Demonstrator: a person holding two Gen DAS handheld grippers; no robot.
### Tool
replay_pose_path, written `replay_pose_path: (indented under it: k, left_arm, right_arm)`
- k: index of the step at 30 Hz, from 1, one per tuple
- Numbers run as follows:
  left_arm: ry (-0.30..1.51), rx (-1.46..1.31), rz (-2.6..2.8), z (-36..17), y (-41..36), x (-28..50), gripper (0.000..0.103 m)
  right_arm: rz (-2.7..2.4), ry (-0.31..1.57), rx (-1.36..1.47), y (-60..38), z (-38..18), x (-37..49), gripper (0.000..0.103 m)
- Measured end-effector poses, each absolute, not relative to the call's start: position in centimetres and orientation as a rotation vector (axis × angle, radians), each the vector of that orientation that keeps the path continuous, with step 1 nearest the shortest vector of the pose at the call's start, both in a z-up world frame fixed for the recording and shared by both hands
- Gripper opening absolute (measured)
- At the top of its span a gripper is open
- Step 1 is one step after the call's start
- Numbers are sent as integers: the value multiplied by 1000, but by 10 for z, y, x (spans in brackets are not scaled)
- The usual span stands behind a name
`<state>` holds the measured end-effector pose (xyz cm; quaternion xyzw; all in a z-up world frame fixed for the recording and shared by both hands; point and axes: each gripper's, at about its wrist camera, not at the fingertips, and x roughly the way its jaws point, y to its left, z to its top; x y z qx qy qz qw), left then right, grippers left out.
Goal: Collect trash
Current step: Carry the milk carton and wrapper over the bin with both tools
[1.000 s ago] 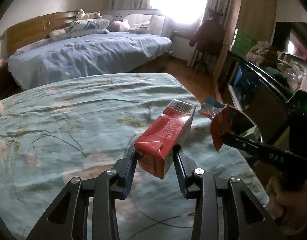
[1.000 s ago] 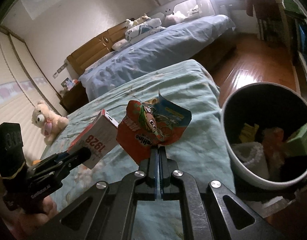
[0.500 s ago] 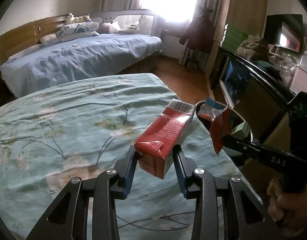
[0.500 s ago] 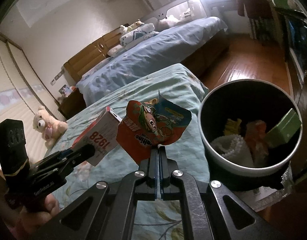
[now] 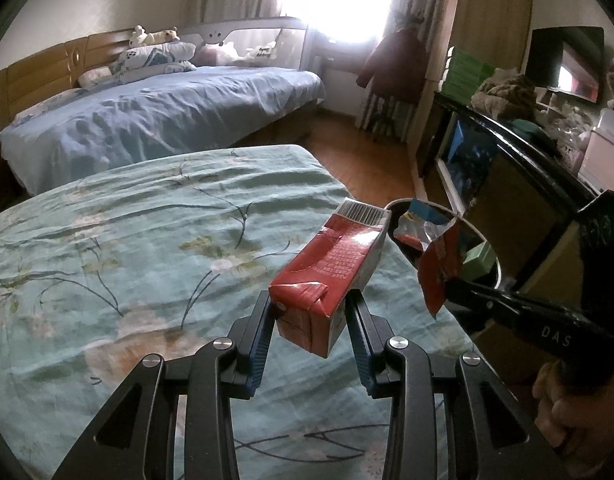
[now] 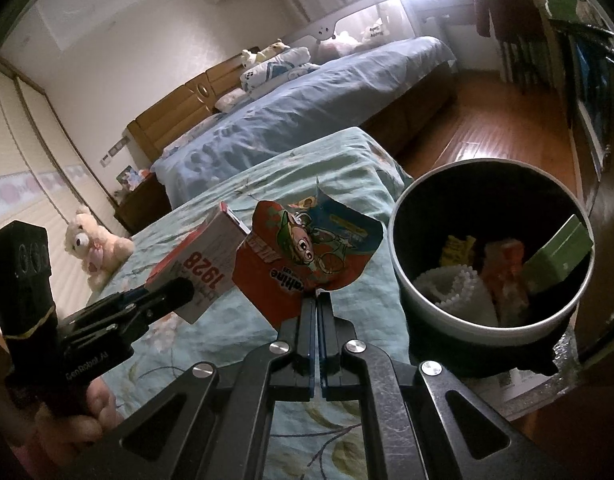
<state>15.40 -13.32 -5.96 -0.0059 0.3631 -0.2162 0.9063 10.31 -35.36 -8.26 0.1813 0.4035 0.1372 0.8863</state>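
Observation:
My left gripper point(image 5: 310, 312) is shut on a red and white drink carton point(image 5: 331, 264), held above the green floral bedspread point(image 5: 127, 248). The same carton point(image 6: 203, 264) shows at the left of the right wrist view, in the left gripper point(image 6: 167, 294). My right gripper point(image 6: 317, 300) is shut on a torn red and blue snack wrapper point(image 6: 307, 256); that wrapper point(image 5: 441, 268) also appears at the right of the left wrist view. A round trash bin point(image 6: 403, 256) with a dark inside stands just right of the wrapper, off the bed's edge, holding several pieces of trash.
A second bed with blue sheets point(image 5: 155, 116) lies beyond. A teddy bear point(image 6: 93, 246) sits on the green bed at the left. Dark furniture with a glass front point(image 5: 507, 184) runs along the right behind the bin point(image 5: 489, 246). Wooden floor point(image 6: 487, 120) lies between.
Both grippers have drifted toward the bin with their loads; the bin has come further into both views and sits more to the left and nearer. Both grips are unchanged.

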Motion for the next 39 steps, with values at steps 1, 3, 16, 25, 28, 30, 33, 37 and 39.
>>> replay_pose_path:
  k: [1,3,16,25,28,30,33,37,39]
  left_arm:
    - [750,-11,-448,-59,-134,154,35]
    - [750,-8,-452,-58,-137,154,35]
    - [744,12,-488,-56,-160,159,35]
    - [742,21,-513,-56,-177,164,35]
    - [742,27,-522,-56,-182,165,35]
    - [743,30,-527,-57,-184,166,35]
    - [745,32,-533,-58,-188,168,35]
    - [746,35,-539,-59,-194,170,35]
    - [745,40,-543,-58,-197,171,35]
  right_arm:
    - [285,838,377,-354,-83,103,1]
    - [281,834,373,-355,-82,103,1]
    - [234,816,394,-382,-82,98,1]
    - [199,815,409,-399,-84,94,1]
    - [188,813,416,-404,-85,92,1]
    - [183,812,417,-406,-84,92,1]
    - [175,812,419,-411,-85,91,1]
    - [163,813,423,-417,-85,91,1]
    - [157,812,426,-419,-85,90,1]
